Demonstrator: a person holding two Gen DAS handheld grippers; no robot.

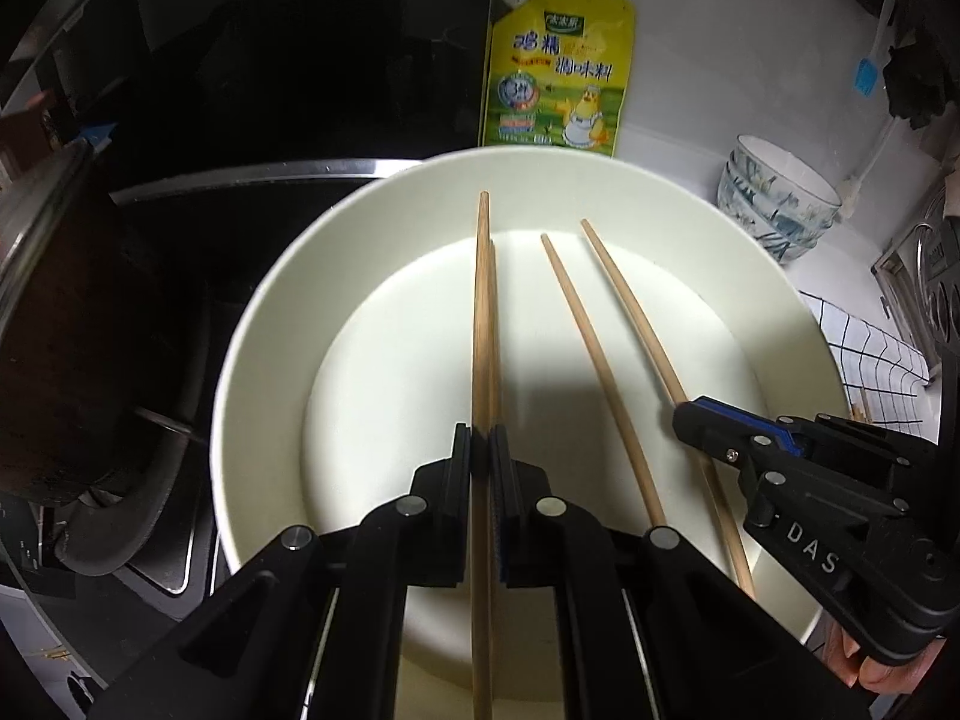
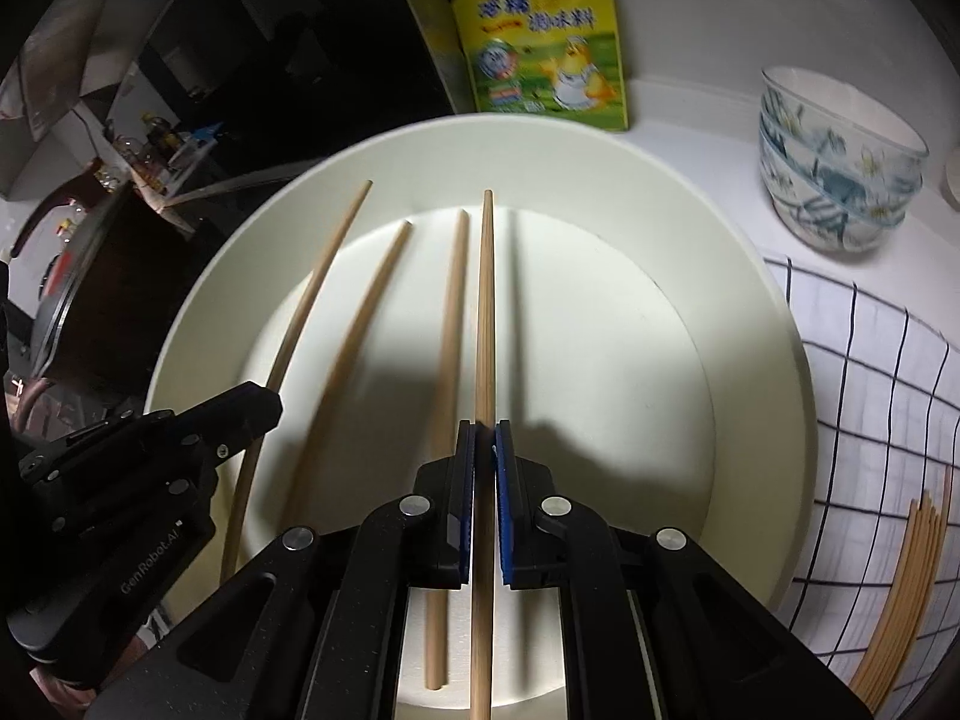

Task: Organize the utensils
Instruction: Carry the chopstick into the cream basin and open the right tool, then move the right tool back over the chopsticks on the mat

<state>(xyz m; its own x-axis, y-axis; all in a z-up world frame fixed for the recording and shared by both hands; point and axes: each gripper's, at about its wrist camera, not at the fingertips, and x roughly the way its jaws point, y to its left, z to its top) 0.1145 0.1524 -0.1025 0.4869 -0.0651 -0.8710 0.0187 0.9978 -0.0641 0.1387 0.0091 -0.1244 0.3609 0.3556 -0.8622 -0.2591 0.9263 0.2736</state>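
— Left gripper (image 1: 480, 450)?
— Clamped tight on one chopstick (image 1: 482, 312), above the white basin (image 1: 270, 276).
— Right gripper (image 2: 483, 438)?
— Likewise, pinching another chopstick (image 2: 486, 300) over that basin.
— Beyond?
— Yellow seasoning pouch (image 1: 558, 78) behind the basin; stacked bowls (image 1: 780, 198) right of it.

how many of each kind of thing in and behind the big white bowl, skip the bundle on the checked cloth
chopsticks: 4 (1 in the left hand-held gripper, 1 in the right hand-held gripper, 2 loose in the bowl)
white bowl: 1
yellow seasoning pouch: 1
stack of patterned bowls: 1
total: 7
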